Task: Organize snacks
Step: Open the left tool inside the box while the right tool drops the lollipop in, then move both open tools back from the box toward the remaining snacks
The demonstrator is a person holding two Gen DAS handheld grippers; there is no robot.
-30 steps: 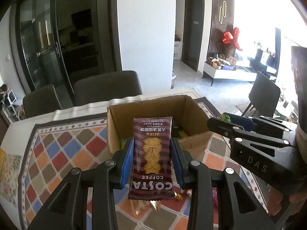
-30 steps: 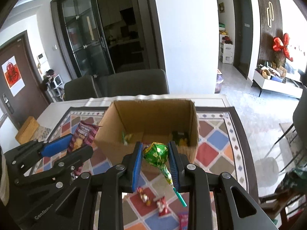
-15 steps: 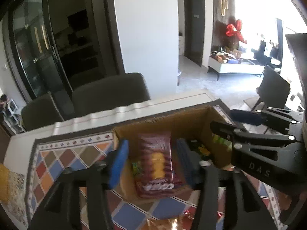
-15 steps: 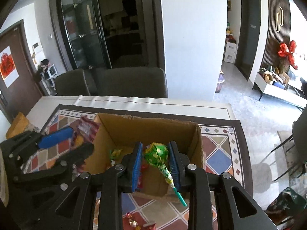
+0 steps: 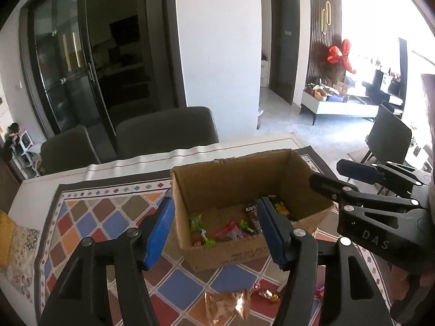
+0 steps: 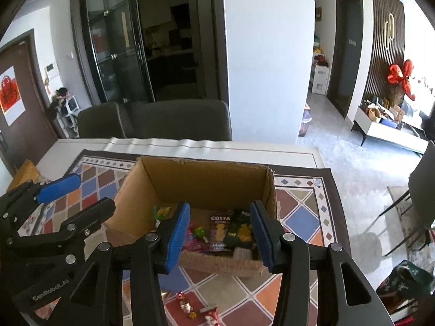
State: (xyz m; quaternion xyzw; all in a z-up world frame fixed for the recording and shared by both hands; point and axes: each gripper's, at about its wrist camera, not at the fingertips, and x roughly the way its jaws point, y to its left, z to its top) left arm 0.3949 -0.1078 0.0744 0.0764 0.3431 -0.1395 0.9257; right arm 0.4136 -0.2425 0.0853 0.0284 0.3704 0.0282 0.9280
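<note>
Both tools hang over the open cardboard box (image 6: 202, 182), which sits mid-frame in each wrist view on the patterned cloth of the tabletop (image 5: 108, 212), and both point down into it, the natural pose for dropping snacks in. The left hand-held gripper (image 5: 214, 229) has nothing between its blue pads; its jaws have just been opening, though they had levelled off by now, and they stand moderately wide. The brown Costa packet (image 6: 220, 229) lies flat on the box floor, seen in the lower centre of the right wrist view, beside a dark green packet (image 6: 240, 231). The right hand-held gripper (image 6: 220, 237) is likewise empty, its jaws having just been opening to a narrower gap. I cannot pick out one particular sweet among the bright wrappers (image 5: 231, 228) heaped on the box floor. The box probably serves as the collecting bin, so loose items end up jumbled, not stacked. More snacks remain outside it: a crinkled golden wrapper (image 5: 227, 305) and small sweets (image 6: 187, 305) lie on the cloth at the bottom of each frame, near the box's front wall, likely the next things to gather.
</note>
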